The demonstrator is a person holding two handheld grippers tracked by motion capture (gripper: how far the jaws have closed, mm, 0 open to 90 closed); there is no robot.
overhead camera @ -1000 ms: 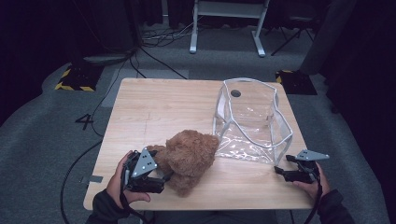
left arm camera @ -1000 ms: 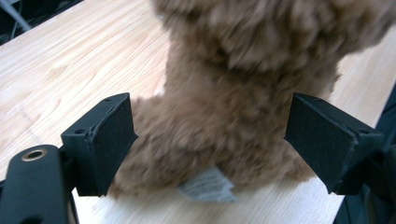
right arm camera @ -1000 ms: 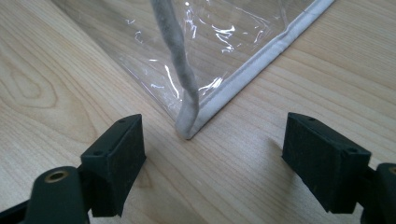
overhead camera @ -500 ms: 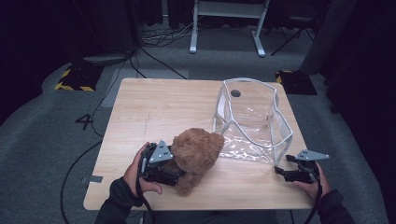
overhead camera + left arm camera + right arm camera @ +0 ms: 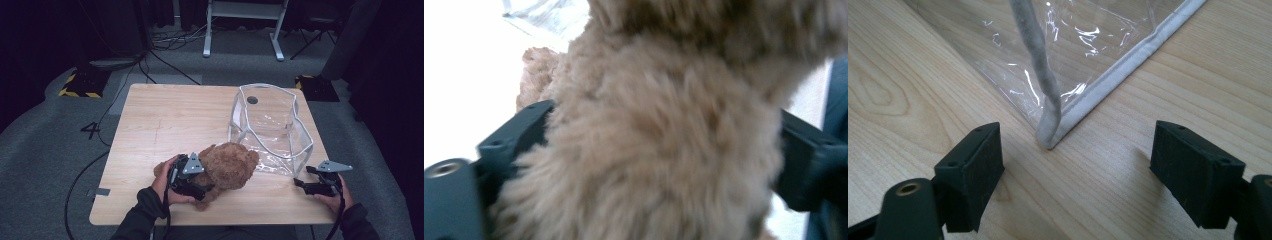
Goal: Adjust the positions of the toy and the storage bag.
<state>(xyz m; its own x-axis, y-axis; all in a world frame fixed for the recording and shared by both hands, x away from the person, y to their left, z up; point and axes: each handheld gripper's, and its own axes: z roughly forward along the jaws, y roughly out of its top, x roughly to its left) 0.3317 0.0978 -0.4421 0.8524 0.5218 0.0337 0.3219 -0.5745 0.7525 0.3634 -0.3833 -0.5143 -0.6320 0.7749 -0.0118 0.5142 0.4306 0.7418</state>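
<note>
A brown plush teddy bear (image 5: 230,167) lies on the wooden table (image 5: 165,115), just left of a clear plastic bag (image 5: 270,125) with white trim that stands open. My left gripper (image 5: 202,182) comes at the bear from the left. Its jaws have just been closing with the bear's furry body (image 5: 659,165) between them, and fur now presses against both pads. My right gripper (image 5: 304,177) rests open near the table's front right. The bag's front corner (image 5: 1048,135) lies on the wood just ahead of its jaws, untouched.
The table's front edge runs close under both hands. On the grey floor around it are cables (image 5: 165,60), a yellow-and-black striped block (image 5: 80,82) at the left and a white stand's legs (image 5: 240,35) behind the table.
My left gripper has slid right, onto the bear, and the bear has shifted a little toward the bag. The right hand and the bag have stayed in place.
</note>
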